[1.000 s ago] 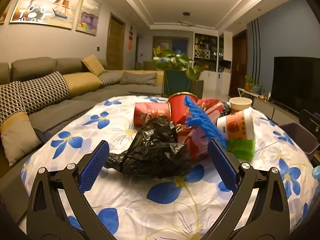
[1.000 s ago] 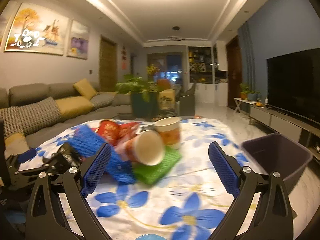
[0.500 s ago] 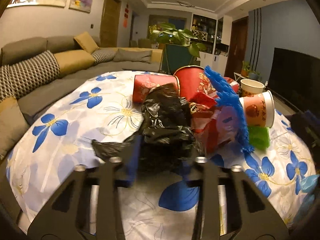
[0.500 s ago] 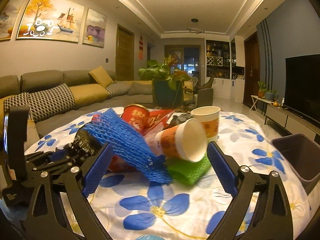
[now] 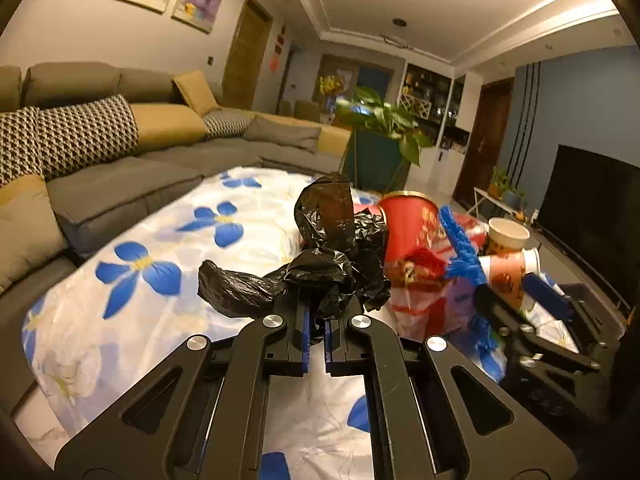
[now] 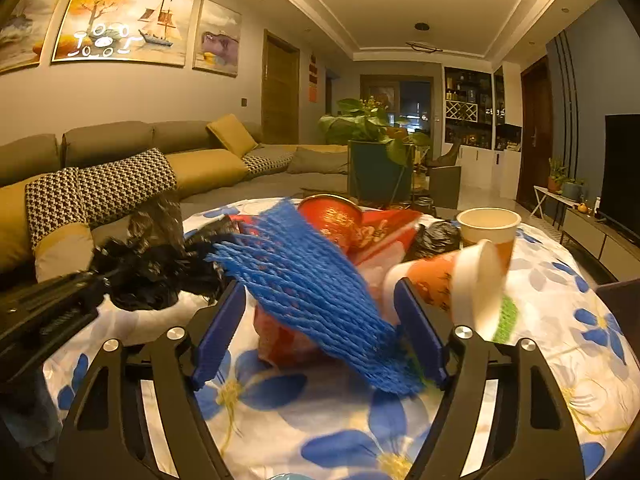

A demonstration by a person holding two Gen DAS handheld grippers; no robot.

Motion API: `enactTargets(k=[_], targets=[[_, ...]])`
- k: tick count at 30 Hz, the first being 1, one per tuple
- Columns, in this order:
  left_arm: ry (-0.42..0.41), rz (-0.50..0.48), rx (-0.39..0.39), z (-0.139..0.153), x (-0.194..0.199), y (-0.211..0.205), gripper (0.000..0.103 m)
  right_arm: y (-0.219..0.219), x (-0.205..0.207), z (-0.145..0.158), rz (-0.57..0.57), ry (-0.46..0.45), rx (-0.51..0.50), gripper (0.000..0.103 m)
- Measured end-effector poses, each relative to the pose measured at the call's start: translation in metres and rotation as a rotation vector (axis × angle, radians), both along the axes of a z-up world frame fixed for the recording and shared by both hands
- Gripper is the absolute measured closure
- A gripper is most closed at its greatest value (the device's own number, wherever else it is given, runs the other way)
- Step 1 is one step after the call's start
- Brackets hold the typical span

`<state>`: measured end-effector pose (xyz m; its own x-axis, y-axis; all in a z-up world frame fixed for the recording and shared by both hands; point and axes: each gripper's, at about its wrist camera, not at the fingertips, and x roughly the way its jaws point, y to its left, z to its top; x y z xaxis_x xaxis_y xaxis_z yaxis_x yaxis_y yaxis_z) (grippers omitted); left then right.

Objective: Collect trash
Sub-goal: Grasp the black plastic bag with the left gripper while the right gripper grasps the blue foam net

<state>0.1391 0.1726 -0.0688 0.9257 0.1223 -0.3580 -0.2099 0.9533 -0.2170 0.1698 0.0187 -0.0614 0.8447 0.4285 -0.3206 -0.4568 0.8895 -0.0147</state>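
**Pinching the black bag, closing in on the blue net**

Holding the left gripper (image 5: pixel 316 330) low and level over the near edge of the round worktop draped in a white cloth with blue flowers (image 5: pixel 132 308), jaws pressed almost together and pinching a fold of the crumpled black plastic bag (image 5: pixel 320 264); bag bunching up above the fingers, seeming to lift partly clear of the cloth, one lobe trailing out to the left.

Reaching in from the right with the right gripper (image 6: pixel 320 320), jaws spread, bracketing the blue foam fruit net (image 6: pixel 316 292) on both sides without yet clamping it; net lying slantwise on top of the pile.

Sitting just behind, touching one another: a red and white plastic wrapper (image 6: pixel 384 240), a tipped orange paper cup (image 6: pixel 452 280) with a green foam net (image 6: pixel 504 314) under it, a red gold-rimmed tub (image 6: pixel 332 216), a second black bag (image 6: pixel 436 236) and an upright paper cup (image 6: pixel 488 226).

Judging progress as early: nearly the whole pile remaining on the worktop, nothing visibly binned, only one piece in a grip. Showing at the far right edge, a dark bin (image 6: pixel 620 300), likely the destination.
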Motion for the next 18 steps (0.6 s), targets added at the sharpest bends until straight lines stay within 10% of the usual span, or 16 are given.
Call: enactTargets(k=[9,18], targets=[[-0.001,0.007,-0.008,0.001,-0.001,0.0,0.099,0.006,0.006,-0.007,0.023,0.059,-0.011,0.085],[-0.02,0.019,0.001,0.007,-0.009,-0.004,0.099,-0.022,-0.023,0.018,0.02,-0.038,0.056,0.095]])
